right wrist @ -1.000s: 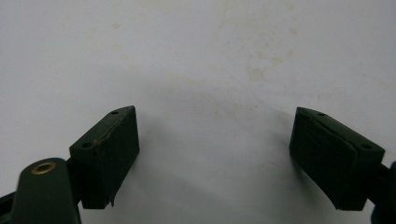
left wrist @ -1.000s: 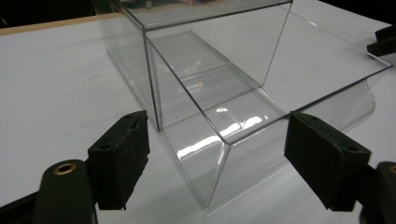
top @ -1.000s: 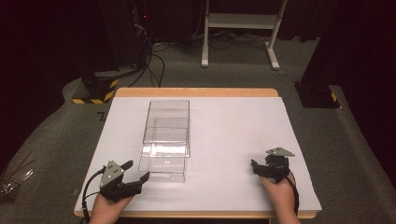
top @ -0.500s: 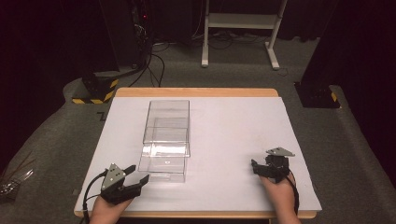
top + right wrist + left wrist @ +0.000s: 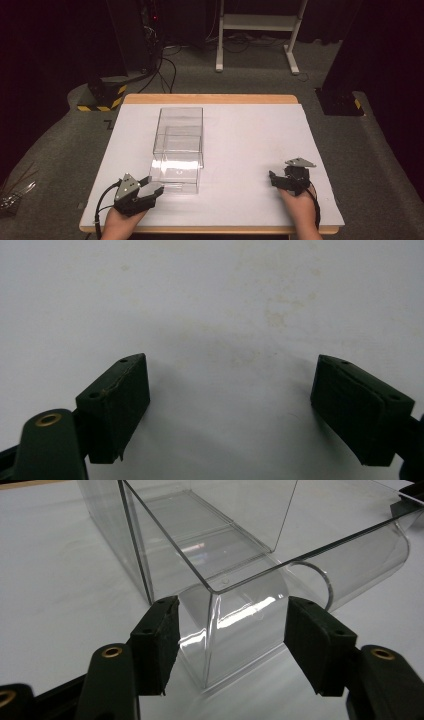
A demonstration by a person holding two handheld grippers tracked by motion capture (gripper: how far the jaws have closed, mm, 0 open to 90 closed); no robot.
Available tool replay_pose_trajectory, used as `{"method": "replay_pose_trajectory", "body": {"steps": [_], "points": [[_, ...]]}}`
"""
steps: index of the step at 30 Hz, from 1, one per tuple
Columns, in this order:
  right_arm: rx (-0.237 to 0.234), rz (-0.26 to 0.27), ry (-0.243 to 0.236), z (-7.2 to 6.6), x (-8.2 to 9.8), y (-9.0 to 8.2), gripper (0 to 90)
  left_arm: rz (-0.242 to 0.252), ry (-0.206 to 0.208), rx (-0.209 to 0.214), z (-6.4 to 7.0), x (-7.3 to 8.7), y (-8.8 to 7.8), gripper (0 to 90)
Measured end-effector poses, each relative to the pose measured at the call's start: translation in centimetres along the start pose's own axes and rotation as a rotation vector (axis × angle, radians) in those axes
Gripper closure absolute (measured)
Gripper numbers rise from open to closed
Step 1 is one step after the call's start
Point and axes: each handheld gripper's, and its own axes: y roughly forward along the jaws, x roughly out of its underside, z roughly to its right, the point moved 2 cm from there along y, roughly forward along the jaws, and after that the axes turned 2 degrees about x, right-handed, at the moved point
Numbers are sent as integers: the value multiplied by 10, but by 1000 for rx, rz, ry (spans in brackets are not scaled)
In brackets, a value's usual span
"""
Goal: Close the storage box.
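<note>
Scene: a clear plastic box (image 5: pixel 179 150) stands on the white counter (image 5: pixel 250 145), left of its middle, with its long side running away from the person and its near end close to the front edge
Left claw (image 5: pixel 155 189): at the box's near left corner; in the left gripper view the rounded corner (image 5: pixel 220 630) sits between the two pads; the jaws have just been closing on it; the left pad (image 5: pixel 160 640) looks to be touching the wall, while the right pad (image 5: pixel 312 642) seems a little off it, so the grip is not yet firm
Right claw (image 5: pixel 275 180): rests well apart to the right on bare counter; jaws wide, nothing between them
Step in hand: taking hold of the box corner
Next move: probably finish closing until both pads press; the curved, slick wall could slip, so squeeze squarely before pulling or lifting
</note>
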Motion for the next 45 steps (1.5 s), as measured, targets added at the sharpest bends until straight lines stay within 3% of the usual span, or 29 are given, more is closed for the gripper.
{"method": "replay_pose_trajectory", "body": {"steps": [11,18,24,28,45], "points": [[4,1,-3,-1,0,0,158,17,-4,-16,-3,-5,9,392],[4,3,-4,-1,0,0,159,21,-14,-28,-6,-6,10,435],[3,2,-4,-1,0,0,158,5,-21,-36,-5,-8,12,437],[3,2,-4,0,0,0,159,-8,-1,-57,-5,-11,13,439],[1,2,-4,0,0,0,159,26,-28,-99,-15,-18,29,460]]}}
